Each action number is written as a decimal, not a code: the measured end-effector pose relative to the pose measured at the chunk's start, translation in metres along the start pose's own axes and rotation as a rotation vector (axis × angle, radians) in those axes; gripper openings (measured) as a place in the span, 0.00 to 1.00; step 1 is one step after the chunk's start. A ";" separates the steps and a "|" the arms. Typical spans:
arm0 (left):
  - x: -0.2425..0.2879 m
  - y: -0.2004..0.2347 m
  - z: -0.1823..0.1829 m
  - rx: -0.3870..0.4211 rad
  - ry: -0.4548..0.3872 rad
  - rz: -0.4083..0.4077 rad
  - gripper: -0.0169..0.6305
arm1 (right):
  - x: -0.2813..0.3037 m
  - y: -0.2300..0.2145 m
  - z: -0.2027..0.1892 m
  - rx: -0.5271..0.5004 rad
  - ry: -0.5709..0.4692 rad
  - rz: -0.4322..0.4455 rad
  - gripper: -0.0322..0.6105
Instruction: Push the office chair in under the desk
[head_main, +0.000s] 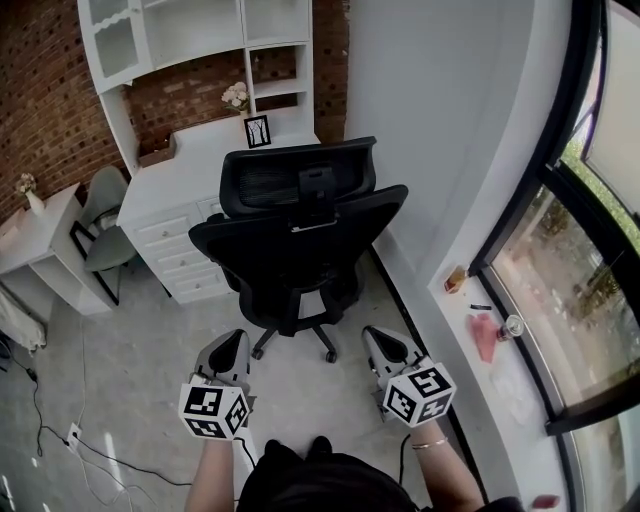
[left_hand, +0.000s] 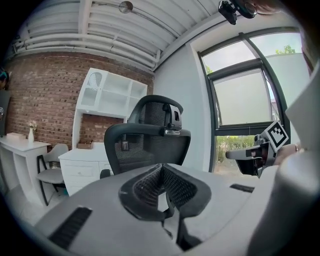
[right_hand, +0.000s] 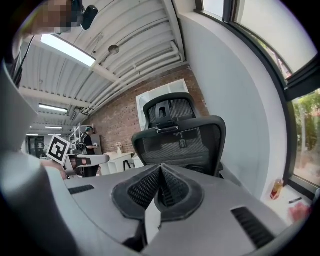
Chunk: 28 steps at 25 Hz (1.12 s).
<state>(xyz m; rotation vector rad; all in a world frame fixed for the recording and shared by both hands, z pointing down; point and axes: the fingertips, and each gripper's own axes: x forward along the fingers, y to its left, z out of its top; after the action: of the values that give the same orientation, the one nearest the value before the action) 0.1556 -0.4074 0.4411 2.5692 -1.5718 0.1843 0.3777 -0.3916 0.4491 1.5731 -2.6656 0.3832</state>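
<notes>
A black mesh office chair with a headrest stands with its back toward me, in front of the white desk. Its backrest fills the middle of the left gripper view and of the right gripper view. My left gripper hangs short of the chair's wheeled base, at its left side, jaws shut with nothing between them. My right gripper hangs at the base's right side, also shut and empty. Neither touches the chair. Each gripper shows in the other's view, the right one and the left one.
A white shelf unit rises over the desk against the brick wall. A grey chair and a second white table stand at the left. A sill with a bottle and small items runs along the window at the right. Cables cross the floor.
</notes>
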 end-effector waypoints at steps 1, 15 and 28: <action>-0.001 -0.002 -0.001 -0.001 0.002 -0.002 0.05 | -0.001 0.002 -0.003 0.004 0.007 0.001 0.06; -0.004 -0.012 -0.013 -0.017 0.023 -0.030 0.04 | 0.004 0.031 -0.020 -0.105 0.082 0.002 0.06; -0.009 -0.017 -0.008 -0.019 0.010 -0.058 0.04 | 0.001 0.033 -0.012 -0.099 0.052 -0.061 0.06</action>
<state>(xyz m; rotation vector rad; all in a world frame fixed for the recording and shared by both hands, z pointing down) 0.1661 -0.3910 0.4466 2.5911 -1.4866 0.1755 0.3477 -0.3745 0.4544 1.5896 -2.5490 0.2816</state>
